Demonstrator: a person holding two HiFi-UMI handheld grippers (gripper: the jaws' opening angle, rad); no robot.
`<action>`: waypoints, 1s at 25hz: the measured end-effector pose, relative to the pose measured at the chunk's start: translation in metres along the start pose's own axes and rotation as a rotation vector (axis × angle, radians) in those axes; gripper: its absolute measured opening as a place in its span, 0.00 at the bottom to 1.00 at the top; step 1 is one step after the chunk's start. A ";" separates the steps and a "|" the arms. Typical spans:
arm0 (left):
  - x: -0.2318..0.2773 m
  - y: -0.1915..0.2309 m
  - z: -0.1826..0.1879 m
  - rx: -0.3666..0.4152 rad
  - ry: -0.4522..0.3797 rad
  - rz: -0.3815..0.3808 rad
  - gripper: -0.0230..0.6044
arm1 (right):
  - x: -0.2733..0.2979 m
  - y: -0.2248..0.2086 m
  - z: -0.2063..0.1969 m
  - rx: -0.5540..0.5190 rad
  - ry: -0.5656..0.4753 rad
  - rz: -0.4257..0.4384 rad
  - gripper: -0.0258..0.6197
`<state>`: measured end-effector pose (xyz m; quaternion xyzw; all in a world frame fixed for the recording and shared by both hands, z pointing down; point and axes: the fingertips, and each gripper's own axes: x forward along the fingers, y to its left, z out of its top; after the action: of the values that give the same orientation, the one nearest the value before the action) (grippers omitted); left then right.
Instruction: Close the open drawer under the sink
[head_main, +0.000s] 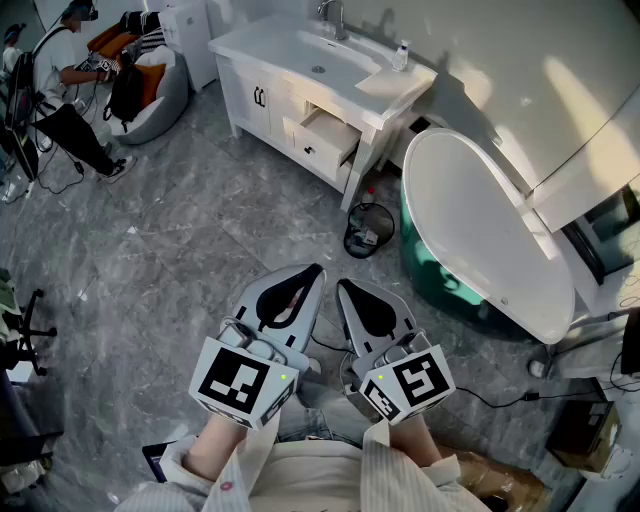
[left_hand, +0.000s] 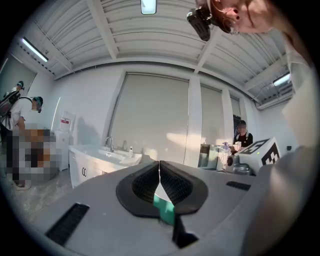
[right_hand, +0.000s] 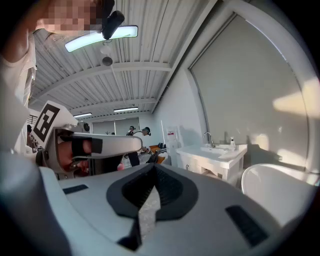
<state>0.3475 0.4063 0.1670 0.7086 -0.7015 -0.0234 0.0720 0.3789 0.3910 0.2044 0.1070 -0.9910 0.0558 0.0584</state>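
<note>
**A:** Where's the drawer (head_main: 327, 134)?

**B:** Upper middle of frame, pulled out under the sink (head_main: 318, 52), well apart from me.

**A:** Jaws?

**B:** Left gripper (head_main: 313, 275) and right gripper (head_main: 344, 288) both pressed together, empty, held low; I reckon a push suffices.

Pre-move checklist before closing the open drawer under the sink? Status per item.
1. Drawer open and facing out: ok, it stands pulled out of the vanity.
2. Left claw free: ok, jaws together, nothing between them.
3. Right claw free: ok, jaws together, nothing between them.
4. Claws within reach of the drawer: not ok, both are held near the body, across the floor from it.
5. Walk path clear: not ok, a wire bin stands close to the line to the drawer.
6. Nothing sticking out of the drawer: cannot tell, too small.
</note>
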 end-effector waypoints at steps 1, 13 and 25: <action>-0.001 -0.003 0.000 0.002 -0.001 0.000 0.07 | -0.003 0.001 0.000 0.000 -0.002 0.002 0.05; -0.012 -0.003 0.000 0.014 -0.006 0.055 0.07 | -0.015 -0.001 -0.004 0.008 -0.014 0.016 0.05; 0.014 0.054 0.003 0.006 -0.016 0.098 0.07 | 0.042 -0.018 -0.004 0.003 0.006 0.043 0.05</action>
<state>0.2941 0.3923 0.1724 0.6734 -0.7360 -0.0233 0.0655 0.3427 0.3650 0.2159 0.0858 -0.9928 0.0590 0.0600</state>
